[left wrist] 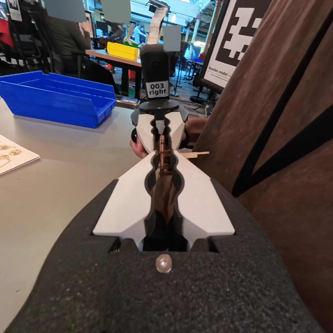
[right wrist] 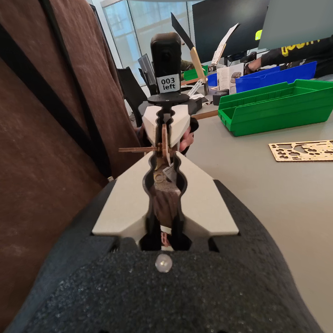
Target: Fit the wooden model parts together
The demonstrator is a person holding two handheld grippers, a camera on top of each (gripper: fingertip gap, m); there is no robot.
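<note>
My two grippers face each other tip to tip above the grey table (left wrist: 63,171). My left gripper (left wrist: 164,154) is shut on a thin brown wooden model part (left wrist: 164,160) seen edge-on. My right gripper (right wrist: 164,153) is shut on a wooden part (right wrist: 159,150) with a thin stick (right wrist: 137,149) that points sideways toward the person's brown clothing. In the right wrist view the left gripper (right wrist: 164,133) holds a flat rounded wooden piece (right wrist: 164,137) upright. In the left wrist view the right gripper (left wrist: 162,137) meets my tips, and the stick (left wrist: 197,154) juts right. The parts touch between the tips.
A blue bin (left wrist: 57,100) and a printed instruction sheet (left wrist: 14,158) lie left on the table. A green bin (right wrist: 277,108), a blue bin (right wrist: 275,77) and a punched-out wooden sheet (right wrist: 302,150) lie on the other side. The person's brown clothing (left wrist: 270,126) is close by. My left and right fingertips are right by each other.
</note>
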